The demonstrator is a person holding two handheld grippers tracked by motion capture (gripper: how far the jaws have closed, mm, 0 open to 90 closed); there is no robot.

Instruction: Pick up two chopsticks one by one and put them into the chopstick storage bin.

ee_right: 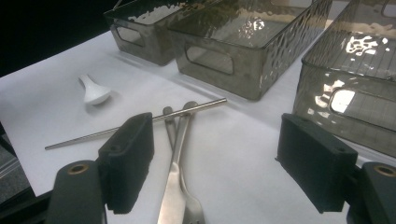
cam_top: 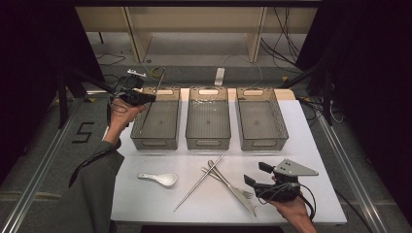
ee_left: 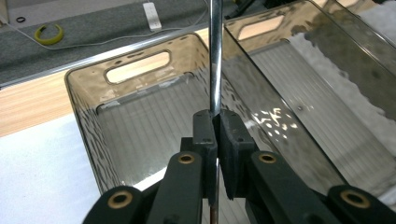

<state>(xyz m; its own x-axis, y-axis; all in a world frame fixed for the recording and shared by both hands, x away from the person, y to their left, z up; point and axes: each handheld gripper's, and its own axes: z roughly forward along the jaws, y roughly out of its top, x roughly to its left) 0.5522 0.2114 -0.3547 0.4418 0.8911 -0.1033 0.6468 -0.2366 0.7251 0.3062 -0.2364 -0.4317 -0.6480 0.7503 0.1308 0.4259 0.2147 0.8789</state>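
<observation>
**Chopstick pinched over the left bin**

While the right gripper (cam_top: 256, 174) rests near the table's front edge with its jaws spread wide and holding nothing — a fork (ee_right: 180, 196), a knife (cam_top: 232, 186) and a second chopstick (cam_top: 198, 182) lie just beside it — the left gripper (cam_top: 145, 97) farther back pinches a metal chopstick (ee_left: 215, 56) tight, its lower end down inside the left bin (cam_top: 156, 137).
</observation>
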